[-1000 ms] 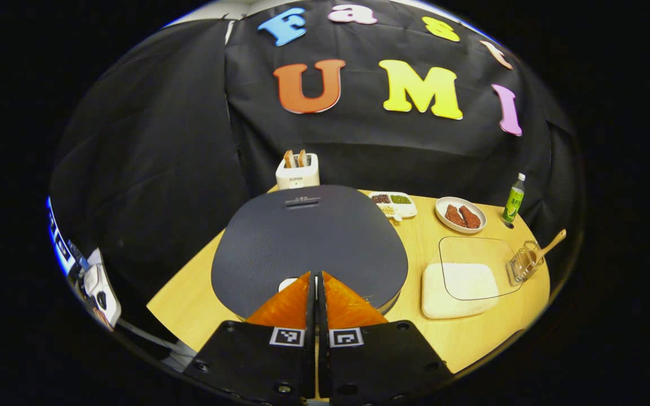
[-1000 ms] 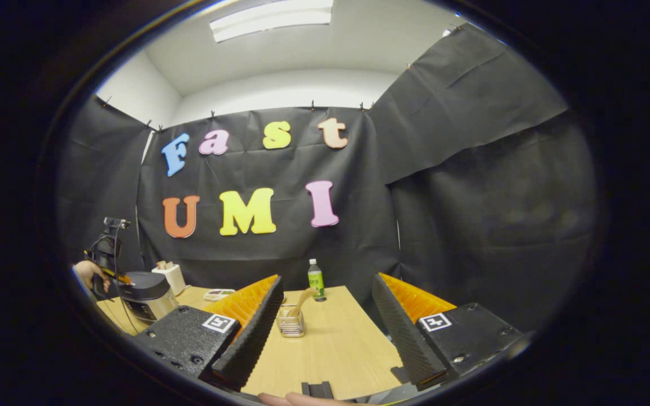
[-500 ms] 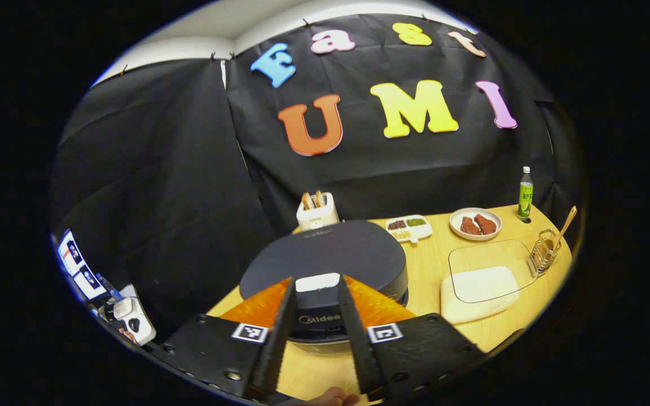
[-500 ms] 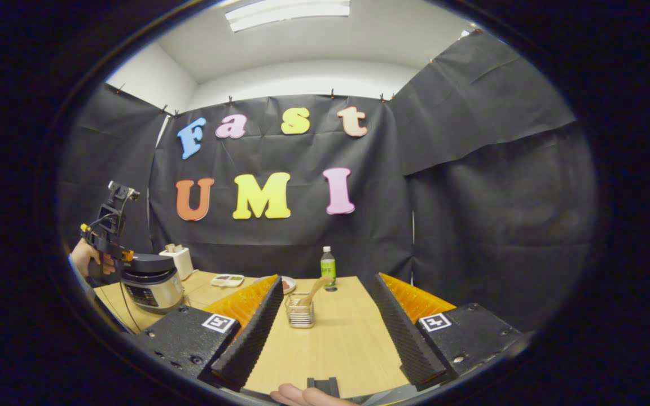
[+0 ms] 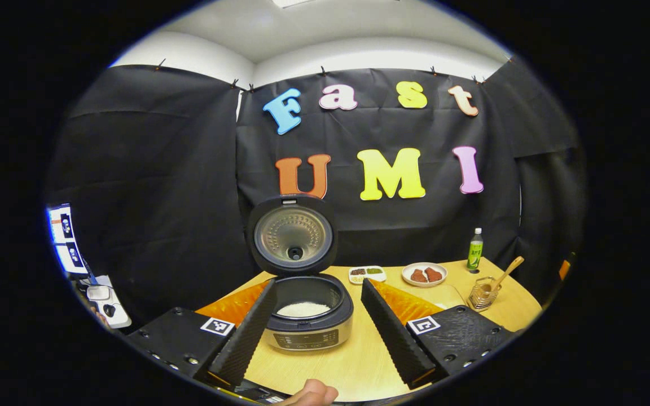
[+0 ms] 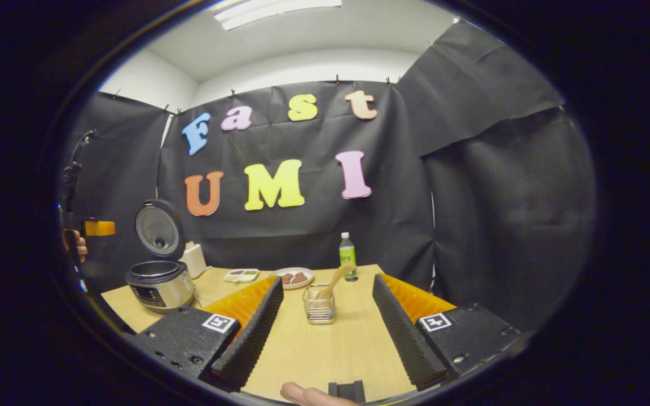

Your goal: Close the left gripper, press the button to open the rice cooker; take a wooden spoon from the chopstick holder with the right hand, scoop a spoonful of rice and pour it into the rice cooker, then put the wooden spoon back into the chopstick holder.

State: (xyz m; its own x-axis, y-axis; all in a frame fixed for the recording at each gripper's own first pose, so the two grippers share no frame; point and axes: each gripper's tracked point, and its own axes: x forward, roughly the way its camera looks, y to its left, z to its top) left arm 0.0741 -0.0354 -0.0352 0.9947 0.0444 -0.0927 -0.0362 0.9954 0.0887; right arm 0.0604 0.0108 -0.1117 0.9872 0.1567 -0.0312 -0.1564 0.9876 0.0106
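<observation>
Left gripper view: left gripper [image 5: 316, 324], fingers spread, framed the cooker [image 5: 307, 316] on the tabletop [image 5: 347, 366], lid up for filling; right gripper view: right gripper [image 6: 325, 327], fingers spread and empty, faced the spoon [image 6: 337, 279] in its holder [image 6: 319, 307], apparently for grasping.

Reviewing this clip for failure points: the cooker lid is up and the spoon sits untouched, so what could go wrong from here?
1. The wooden spoon leans in a light wire chopstick holder; a sideways pull by the open right tool could tip the holder.
2. The raised lid stands over the rice cooker; a high pour could hit it.
3. The bottle stands just behind the holder; overreach might topple it.
</observation>
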